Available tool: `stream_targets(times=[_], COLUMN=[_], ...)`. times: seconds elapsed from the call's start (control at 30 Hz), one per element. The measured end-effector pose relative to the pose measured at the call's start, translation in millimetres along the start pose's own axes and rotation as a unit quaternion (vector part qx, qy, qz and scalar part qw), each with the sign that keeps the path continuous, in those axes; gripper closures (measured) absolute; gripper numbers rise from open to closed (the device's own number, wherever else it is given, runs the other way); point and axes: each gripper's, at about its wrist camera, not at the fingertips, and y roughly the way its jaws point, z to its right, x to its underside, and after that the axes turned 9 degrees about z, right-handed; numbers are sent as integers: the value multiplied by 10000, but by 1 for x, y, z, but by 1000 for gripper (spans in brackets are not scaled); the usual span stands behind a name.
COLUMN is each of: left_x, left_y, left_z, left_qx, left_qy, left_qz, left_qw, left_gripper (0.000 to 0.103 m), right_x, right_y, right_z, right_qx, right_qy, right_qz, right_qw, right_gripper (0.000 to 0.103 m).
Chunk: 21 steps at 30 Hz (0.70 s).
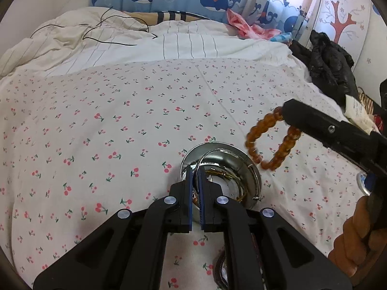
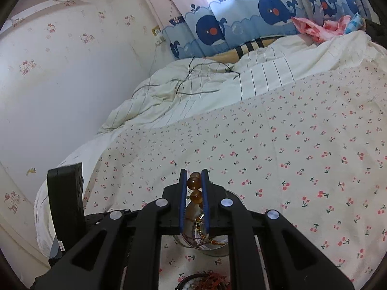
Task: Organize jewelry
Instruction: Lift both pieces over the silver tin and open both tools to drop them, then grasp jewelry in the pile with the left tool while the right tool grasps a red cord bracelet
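The right claw holds the amber bead bracelet tight between its blue pads; the loop hangs in the air at 2 o'clock from the steel bowl. The left claw is closed narrow on the rim of this bowl at 9 o'clock. The bowl stands on the cherry-print bed sheet and contains thin bangles.

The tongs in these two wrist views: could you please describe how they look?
Both the left tongs and the right tongs are matte black, with angular linkage arms carrying triangular cutouts and round silver pivot caps. The fingers are flat and narrow, lined with blue pads. No cables or sleeves show.
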Motion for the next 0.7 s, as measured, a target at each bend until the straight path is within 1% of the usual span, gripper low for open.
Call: stream_targets(times=[0.13, 0.17, 0.2, 0.3, 0.33, 0.37, 0.4, 0.47, 0.53, 0.7], left_x=[0, 0, 0, -1, -1, -2, -3, -3, -2, 8], left_y=[14, 17, 18, 18, 16, 14, 11, 7, 3, -17], left_z=[4, 4, 5, 4, 2, 1, -1, -4, -7, -12], left_qx=[13, 5, 10, -59, -78, -92, -105, -124, -170, -294], left_qy=[94, 110, 128, 169, 148, 107, 60, 0, 3, 253], left_qz=[-142, -167, -189, -209, -191, -162, -128, -80, -67, -67], left_qw=[9999, 9998, 9997, 9996, 9997, 9998, 9998, 9999, 9998, 9992], left_gripper=[96, 95, 94, 92, 92, 90, 87, 85, 84, 84], right_x=[4, 6, 8, 14, 15, 16, 16, 14, 12, 9], right_y=[15, 20, 27, 37, 40, 40, 39, 34, 27, 6], right_z=[5, 7, 9, 14, 16, 18, 18, 16, 15, 24], right_qx=[91, 127, 178, 279, 293, 279, 273, 262, 279, 462], right_qy=[41, 39, 38, 81, 126, 179, 207, 168, 114, 39], right_qz=[-184, -259, -424, -651, -735, -774, -731, -663, -583, -571], right_qw=[9998, 9996, 9989, 9975, 9968, 9964, 9967, 9973, 9978, 9973], right_gripper=[90, 90, 90, 89, 79, 73, 70, 70, 70, 70])
